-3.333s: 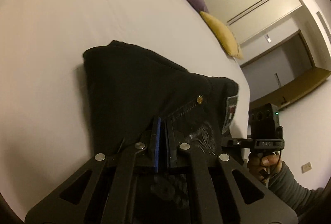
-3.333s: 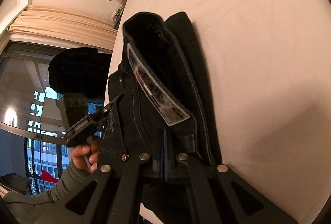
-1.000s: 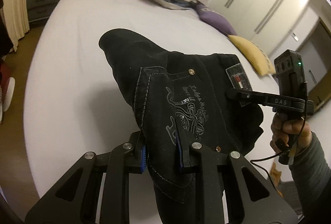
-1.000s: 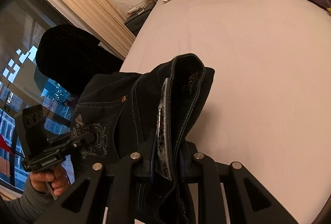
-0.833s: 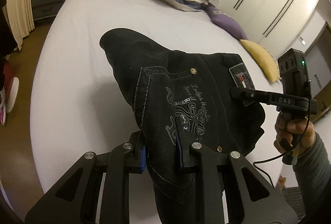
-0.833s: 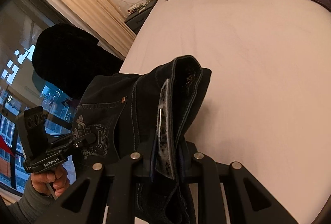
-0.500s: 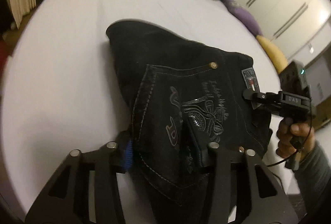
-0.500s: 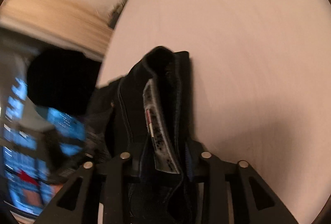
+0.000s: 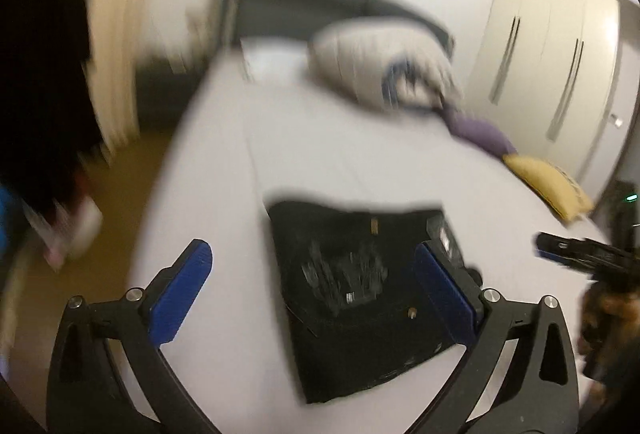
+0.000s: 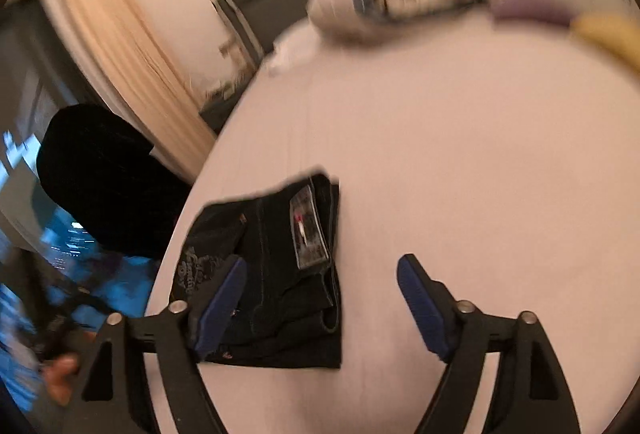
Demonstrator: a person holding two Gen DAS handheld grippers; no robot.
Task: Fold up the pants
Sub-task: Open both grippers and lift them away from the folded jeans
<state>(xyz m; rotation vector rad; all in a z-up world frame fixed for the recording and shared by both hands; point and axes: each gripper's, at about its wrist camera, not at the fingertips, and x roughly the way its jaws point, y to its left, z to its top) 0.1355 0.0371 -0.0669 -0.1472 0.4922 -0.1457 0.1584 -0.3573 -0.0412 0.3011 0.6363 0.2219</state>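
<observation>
The folded black pants (image 9: pixel 360 298) lie flat on the white bed (image 9: pixel 224 169), beyond both pairs of fingers and touched by neither. The left gripper (image 9: pixel 316 288) is opening, nothing between its blue pads (frames blurred). The right gripper (image 10: pixel 320 298) is opening too, its fingers empty above the pants' near edge.

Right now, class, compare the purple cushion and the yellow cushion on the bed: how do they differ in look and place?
The purple cushion is dark violet; the yellow cushion is mustard. The purple cushion lies nearer the heaped bedding at the head of the bed; the yellow cushion lies further down that edge, closer to the folded black pants. Both lie along the wardrobe side of the bed, end to end, clear of the pants.
</observation>
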